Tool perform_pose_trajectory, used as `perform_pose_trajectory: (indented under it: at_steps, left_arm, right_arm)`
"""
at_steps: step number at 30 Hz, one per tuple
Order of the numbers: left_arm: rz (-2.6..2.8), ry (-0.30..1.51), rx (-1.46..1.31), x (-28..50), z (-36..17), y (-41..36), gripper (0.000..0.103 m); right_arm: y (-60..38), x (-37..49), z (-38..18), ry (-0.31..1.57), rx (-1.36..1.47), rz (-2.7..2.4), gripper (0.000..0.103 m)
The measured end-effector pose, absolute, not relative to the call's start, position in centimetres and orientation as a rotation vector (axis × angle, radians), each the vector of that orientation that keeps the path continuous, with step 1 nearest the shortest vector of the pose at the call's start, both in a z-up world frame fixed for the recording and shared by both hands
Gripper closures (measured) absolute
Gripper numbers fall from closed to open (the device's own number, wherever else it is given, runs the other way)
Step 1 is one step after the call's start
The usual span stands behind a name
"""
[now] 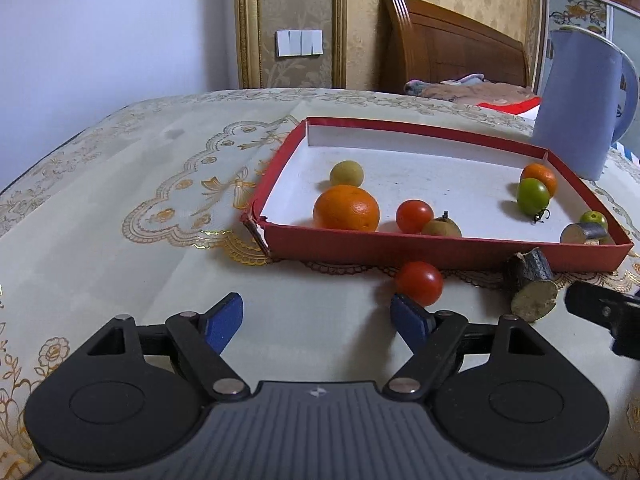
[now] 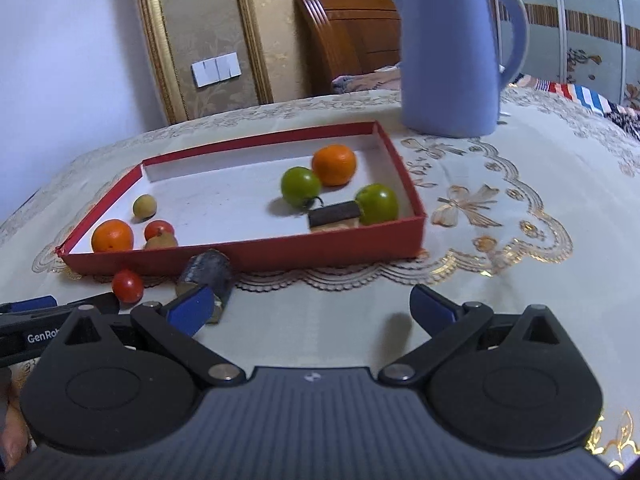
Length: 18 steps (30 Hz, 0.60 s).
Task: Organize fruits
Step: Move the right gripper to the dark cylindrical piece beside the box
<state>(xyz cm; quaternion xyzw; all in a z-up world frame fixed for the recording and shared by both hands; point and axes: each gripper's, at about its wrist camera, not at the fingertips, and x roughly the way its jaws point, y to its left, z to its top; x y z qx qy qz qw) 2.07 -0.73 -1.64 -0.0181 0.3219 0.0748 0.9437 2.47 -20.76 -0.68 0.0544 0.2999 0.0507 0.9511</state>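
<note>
A red box (image 1: 440, 249) with a white floor holds a large orange (image 1: 346, 208), a yellow-green fruit (image 1: 346, 173), a red tomato (image 1: 414, 216), a brown fruit (image 1: 441, 227), two green fruits, a small orange (image 2: 333, 164) and a dark cane piece (image 2: 334, 213). In front of the box, a second red tomato (image 1: 419, 283) and a cut cane stub (image 1: 530, 285) lie on the cloth. My left gripper (image 1: 316, 314) is open, its right pad just short of that tomato. My right gripper (image 2: 312, 310) is open and empty, its left pad in front of the stub (image 2: 208, 274).
A tall blue jug (image 2: 448, 56) stands behind the box's far right corner. The table wears a cream cloth with gold embroidery (image 1: 120, 200). A wooden headboard (image 1: 444, 48) and a bed lie beyond the table, and a wall rises on the left.
</note>
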Motion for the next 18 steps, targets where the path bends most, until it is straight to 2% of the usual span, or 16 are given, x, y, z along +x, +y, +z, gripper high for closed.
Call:
perform_pose_trajectory:
  at_steps: [4, 14, 18]
  left_arm:
    - [0.163, 0.660, -0.041, 2.1, -1.6, -0.6, 0.018]
    - [0.214, 0.650, -0.086, 1.7, -1.6, 0.5, 0.018]
    - [0.216, 0.652, -0.082, 1.7, -1.6, 0.4, 0.018]
  right_arm:
    - [-19.9, 3.0, -0.6, 0.624, 0.098, 0.106, 0.000]
    - [-16.8, 2.1, 0.1, 0.588, 0.009, 0.097, 0.000]
    - [-17.1, 3.8, -0.5, 0.668, 0.038, 0.085, 0.000]
